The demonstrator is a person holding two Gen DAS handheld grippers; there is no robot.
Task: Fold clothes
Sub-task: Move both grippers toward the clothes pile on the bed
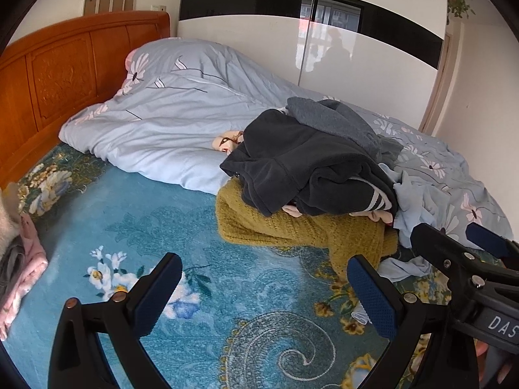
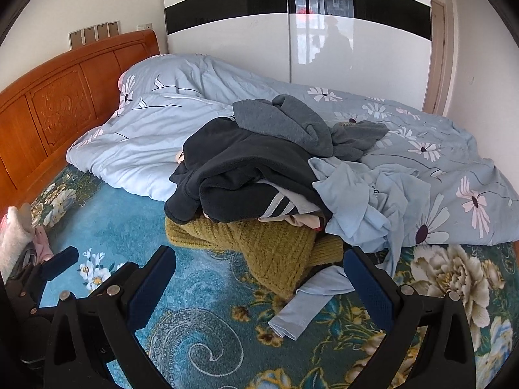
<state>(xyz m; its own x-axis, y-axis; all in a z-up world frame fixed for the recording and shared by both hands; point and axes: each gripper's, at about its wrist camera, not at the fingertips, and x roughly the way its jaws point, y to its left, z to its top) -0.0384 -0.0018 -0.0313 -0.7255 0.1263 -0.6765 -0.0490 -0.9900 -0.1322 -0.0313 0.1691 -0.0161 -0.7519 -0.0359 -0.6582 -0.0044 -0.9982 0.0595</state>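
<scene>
A heap of unfolded clothes lies on the bed: a dark fleece (image 1: 292, 159) (image 2: 233, 168) and a grey top (image 1: 334, 120) (image 2: 282, 123) above a mustard knit sweater (image 1: 292, 227) (image 2: 259, 246). A light blue shirt (image 2: 356, 201) (image 1: 412, 201) spills off to the right, its sleeve (image 2: 301, 311) trailing toward me. My left gripper (image 1: 264, 295) hovers open over the teal blanket, short of the heap. Open too, my right gripper (image 2: 259, 283) hangs just before the sweater and sleeve. Neither holds anything.
A teal floral blanket (image 1: 146, 227) (image 2: 113, 214) covers the bed. A pale blue flowered duvet (image 1: 168, 113) (image 2: 454, 178) is bunched behind the heap. Folded pink and white clothes (image 1: 22, 259) (image 2: 19, 236) sit at the left edge. An orange headboard (image 1: 58, 74) and glossy wardrobe (image 2: 292, 42) stand behind.
</scene>
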